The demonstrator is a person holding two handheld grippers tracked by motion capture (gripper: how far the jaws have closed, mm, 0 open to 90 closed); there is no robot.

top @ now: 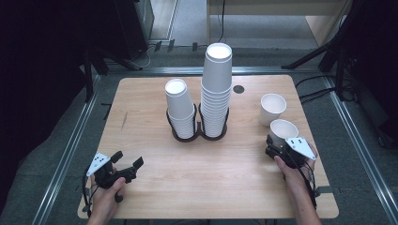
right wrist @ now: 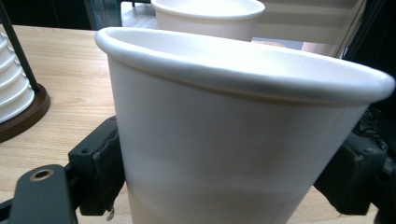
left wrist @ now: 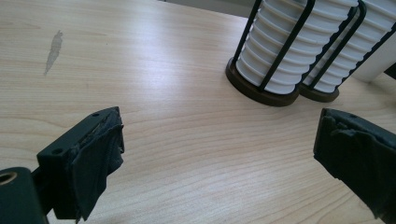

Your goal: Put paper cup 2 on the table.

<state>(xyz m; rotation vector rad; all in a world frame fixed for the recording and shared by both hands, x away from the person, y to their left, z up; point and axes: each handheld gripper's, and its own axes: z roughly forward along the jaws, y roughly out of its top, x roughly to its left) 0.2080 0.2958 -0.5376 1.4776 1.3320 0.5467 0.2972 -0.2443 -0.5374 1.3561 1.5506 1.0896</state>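
Observation:
A white paper cup (top: 283,130) stands upright at the table's right side, and my right gripper (top: 277,146) is shut on its lower wall from the near side. In the right gripper view the cup (right wrist: 233,140) sits between both black jaws, which touch its sides. A second white cup (top: 272,107) stands just behind it, apart from it. My left gripper (top: 127,159) rests low over the table's near left, open, with nothing between its jaws (left wrist: 219,135).
Two stacks of white cups stand in a dark double wire holder at the table's middle: a short stack (top: 179,108) and a taller one (top: 217,89). A dark round hole (top: 238,89) lies behind them. Bare wood (top: 202,173) stretches between my two hands.

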